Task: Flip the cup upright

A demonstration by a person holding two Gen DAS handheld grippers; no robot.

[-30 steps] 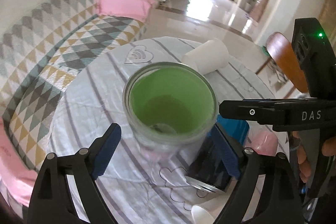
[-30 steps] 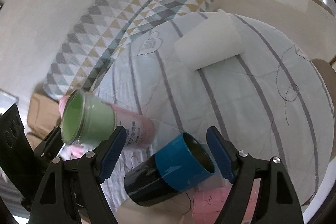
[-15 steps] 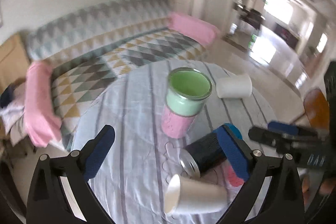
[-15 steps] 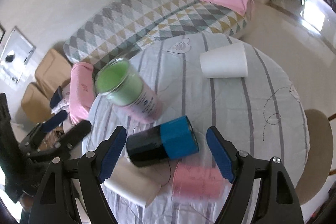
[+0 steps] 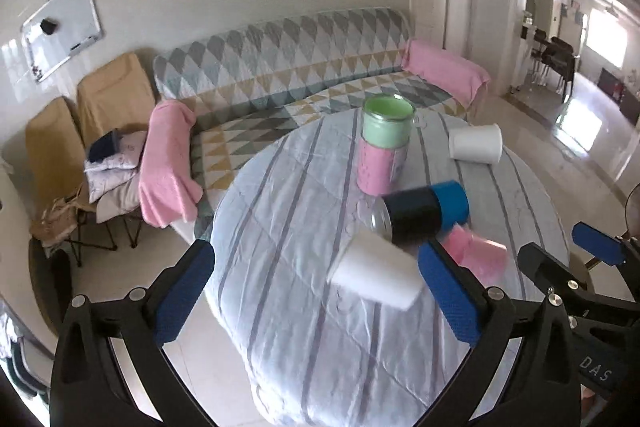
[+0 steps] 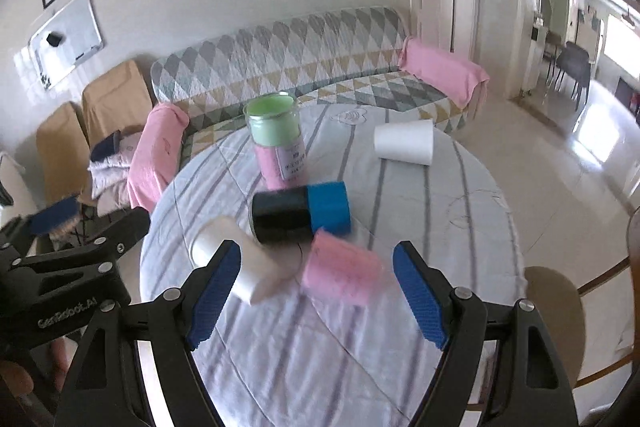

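A green-and-pink cup [image 5: 386, 147] stands upright on the striped round table [image 5: 288, 227]; it also shows in the right wrist view [image 6: 278, 143]. A black-and-blue cup [image 5: 420, 213] [image 6: 302, 213], a pink cup [image 5: 476, 255] [image 6: 342, 273] and two white cups [image 5: 376, 273] [image 5: 476, 143] [image 6: 234, 265] [image 6: 405, 147] lie on their sides. My left gripper [image 5: 316, 293] is open and empty, pulled back over the table's near edge. My right gripper [image 6: 318, 293] is open and empty, above the near side of the table.
A patterned sofa [image 5: 304, 67] with pink cushions runs behind the table. Folding chairs [image 5: 80, 131] with cushions stand at the left. A wooden chair seat [image 6: 556, 299] sits by the table's right edge. Open tiled floor lies to the right.
Both grippers have drawn back and up from the table, so the cups look smaller. The green-and-pink cup, held between my left fingers a second ago, now stands free and upright.
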